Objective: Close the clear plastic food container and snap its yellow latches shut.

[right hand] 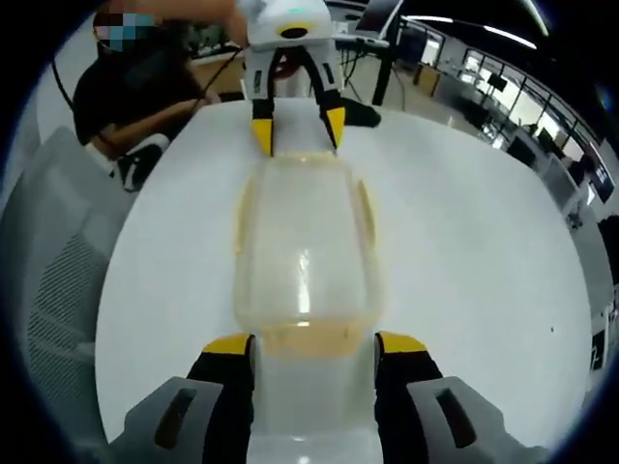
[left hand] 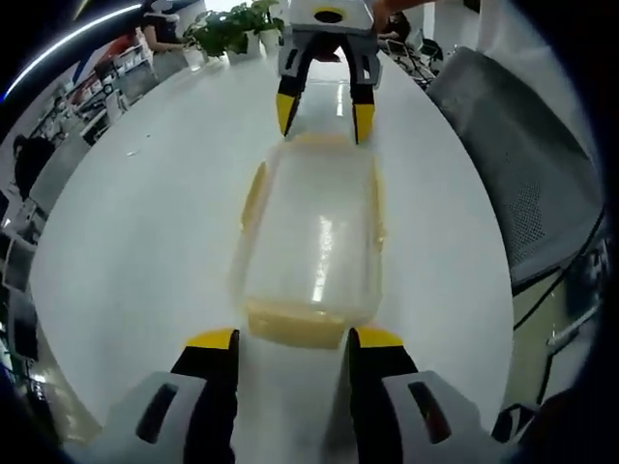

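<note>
A clear plastic food container [left hand: 309, 242] lies lengthwise on the white table [left hand: 145, 222], its lid resting on top. Yellow latches run along its long sides [left hand: 253, 198] and ends [left hand: 295, 327]. My left gripper [left hand: 295, 340] is open, its yellow-tipped jaws straddling the near end latch. At the far end, the right gripper [left hand: 324, 114] is open, tips at the container's edge. In the right gripper view the same container [right hand: 305, 251] lies between my open right gripper [right hand: 314, 345] and the left gripper [right hand: 298, 128] opposite.
A grey mesh chair [left hand: 522, 174] stands at the table's right edge and appears again [right hand: 58, 280] on the left. Potted plants [left hand: 232, 29] sit at the table's far end. A person in dark clothes [right hand: 145, 87] sits behind the left gripper.
</note>
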`<state>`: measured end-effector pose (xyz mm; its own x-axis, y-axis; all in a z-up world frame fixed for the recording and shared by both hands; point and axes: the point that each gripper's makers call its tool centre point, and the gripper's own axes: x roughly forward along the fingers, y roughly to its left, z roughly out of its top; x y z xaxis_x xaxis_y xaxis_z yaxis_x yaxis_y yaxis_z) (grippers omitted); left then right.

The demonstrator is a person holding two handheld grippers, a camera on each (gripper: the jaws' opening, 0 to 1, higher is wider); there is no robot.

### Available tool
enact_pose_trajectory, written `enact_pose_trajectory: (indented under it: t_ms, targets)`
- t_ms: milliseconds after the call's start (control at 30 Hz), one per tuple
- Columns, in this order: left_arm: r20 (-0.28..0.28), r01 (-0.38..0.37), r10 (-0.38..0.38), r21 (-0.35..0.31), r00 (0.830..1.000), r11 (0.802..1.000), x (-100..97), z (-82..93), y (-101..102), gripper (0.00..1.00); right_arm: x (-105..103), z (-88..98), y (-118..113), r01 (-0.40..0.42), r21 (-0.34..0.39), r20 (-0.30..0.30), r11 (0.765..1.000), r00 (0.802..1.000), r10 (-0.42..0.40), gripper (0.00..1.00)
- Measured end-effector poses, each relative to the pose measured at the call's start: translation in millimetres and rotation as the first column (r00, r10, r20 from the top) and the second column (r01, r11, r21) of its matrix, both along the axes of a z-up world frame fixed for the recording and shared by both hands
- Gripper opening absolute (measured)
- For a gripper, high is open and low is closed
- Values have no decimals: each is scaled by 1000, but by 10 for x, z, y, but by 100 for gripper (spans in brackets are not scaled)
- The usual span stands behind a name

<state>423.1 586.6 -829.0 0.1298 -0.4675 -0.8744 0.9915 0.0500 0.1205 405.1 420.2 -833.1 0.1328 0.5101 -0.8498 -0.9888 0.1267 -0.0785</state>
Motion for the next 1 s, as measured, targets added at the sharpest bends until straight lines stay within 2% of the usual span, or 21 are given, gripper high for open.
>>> enact_pose_trajectory:
  t_ms: [167,600,733,767,933,1000]
  targets:
    - [8,27,-27,9,1000,1000,24,-20,-22,43,-12,-36,-7,-5,-7,-11,1000,1000,5,49]
    - [-39,75,-74,10,996,997,17,-46,-72,42,-6,-56,-4,-13,-8,-43,1000,999,12,47]
    - [-67,102,-101,11,993,995,-5,-61,-79,39,-28,-64,-1,-26,-15,-57,1000,998,25,44]
    - [-64,104,-103,12,993,995,7,-62,-81,39,-58,-68,-1,-30,-16,-77,999,997,29,43]
    - [-74,140,-138,23,988,990,-14,-67,-100,39,-49,-69,-9,-33,-18,-73,999,997,32,43]
    - [-74,156,-154,25,985,987,-17,-66,-104,39,-48,-59,-17,-34,-20,-73,999,997,32,40]
